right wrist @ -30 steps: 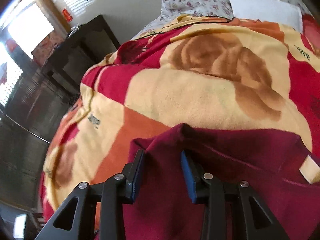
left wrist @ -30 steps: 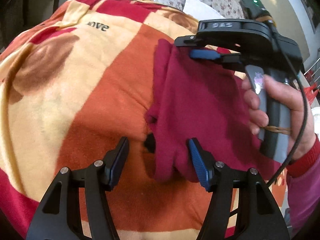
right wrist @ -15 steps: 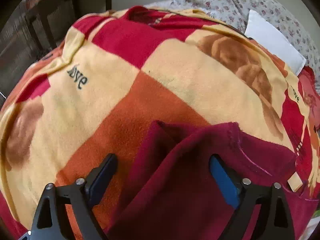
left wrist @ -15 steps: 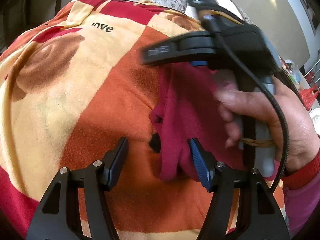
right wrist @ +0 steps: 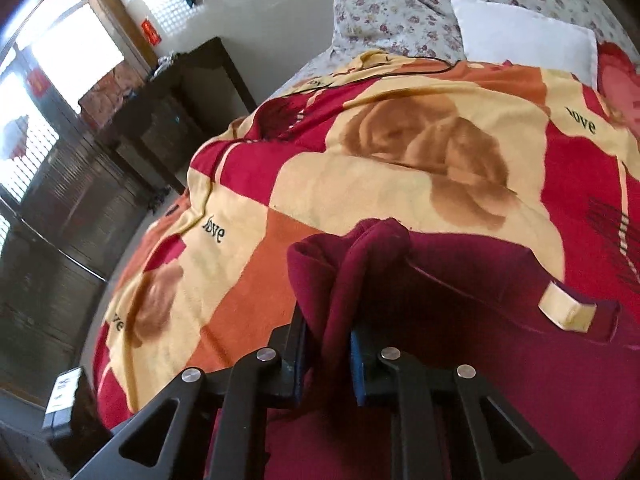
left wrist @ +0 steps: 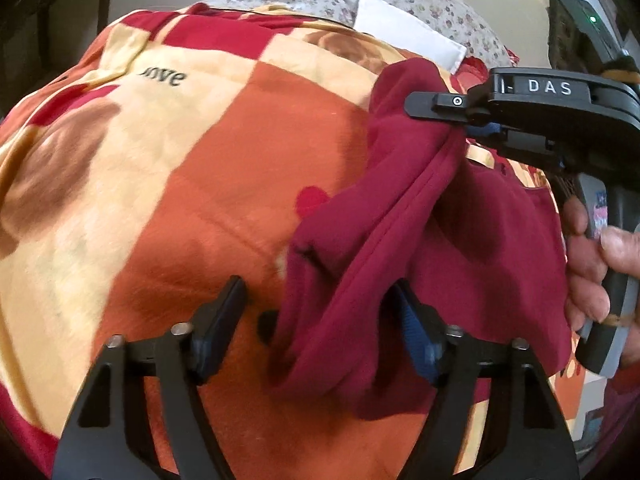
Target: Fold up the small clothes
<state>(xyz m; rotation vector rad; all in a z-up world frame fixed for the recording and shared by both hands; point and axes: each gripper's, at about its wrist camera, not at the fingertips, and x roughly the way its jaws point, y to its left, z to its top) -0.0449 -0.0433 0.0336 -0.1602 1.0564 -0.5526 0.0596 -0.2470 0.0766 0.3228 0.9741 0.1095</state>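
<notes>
In the left wrist view, a maroon garment [left wrist: 460,240] lay bunched on a red, orange and cream blanket [left wrist: 200,184] covering the bed. The left hand-held gripper [left wrist: 320,328] had its jaws spread but closing, a hanging fold of the garment between them, lying against the blue right pad while the left pad stood clear of the cloth. Farther back, the right hand-held gripper [left wrist: 460,128], gripped by a person's hand [left wrist: 596,264], pinched a raised ridge of the same garment.

In the right wrist view, the right hand-held gripper [right wrist: 328,352] was closing, its pads pressed on a gathered fold of the maroon garment [right wrist: 460,300], lifted above the blanket [right wrist: 340,176]. A cream tag [right wrist: 564,308] showed at the garment's right. A white pillow [right wrist: 524,44] lay at the bed's head.
</notes>
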